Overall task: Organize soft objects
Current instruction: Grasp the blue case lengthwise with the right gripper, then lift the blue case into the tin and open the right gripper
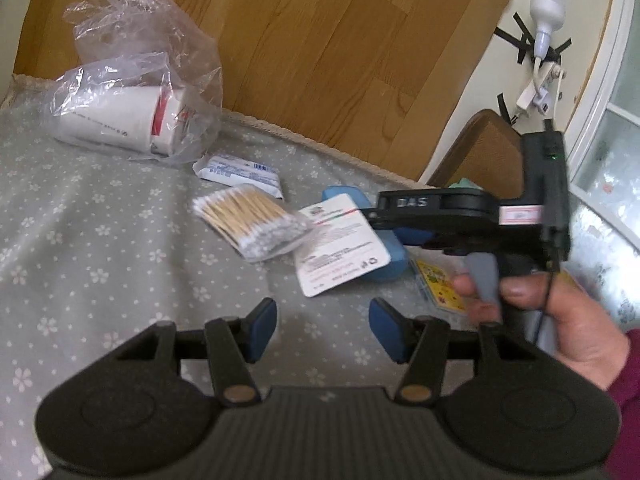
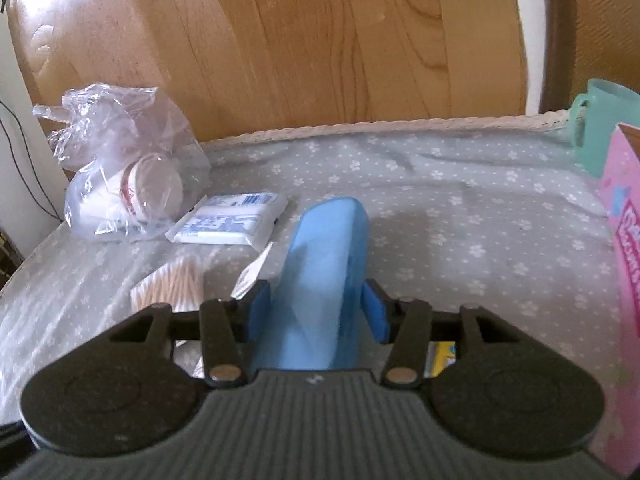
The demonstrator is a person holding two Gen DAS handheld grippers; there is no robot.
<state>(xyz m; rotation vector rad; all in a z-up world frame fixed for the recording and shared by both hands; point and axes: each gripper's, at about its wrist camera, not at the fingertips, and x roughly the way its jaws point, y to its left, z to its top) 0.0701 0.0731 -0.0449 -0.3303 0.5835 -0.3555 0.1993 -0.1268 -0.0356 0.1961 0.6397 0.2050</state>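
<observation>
Two claws work over a tabletop (image 2: pixel 460 216) covered in a flowered cloth. The right claw (image 2: pixel 316 314) grips a blue sponge pack (image 2: pixel 324 264), its pads pressed to both sides and the pack raised off the cloth; the left claw (image 1: pixel 322 328) hangs open with nothing between its pads. The pack's white card label (image 1: pixel 340 244) dangles loose and could drag the cotton swab bag (image 1: pixel 252 220) just beside it. A soft pack squeezed near one end may also sag or slip. Farther back lie a wrapped gauze packet (image 2: pixel 232 220) and a plastic bag of cups (image 2: pixel 128 168); a pink box (image 2: pixel 624 248) and a green mug (image 2: pixel 600 128) crowd the right side.
</observation>
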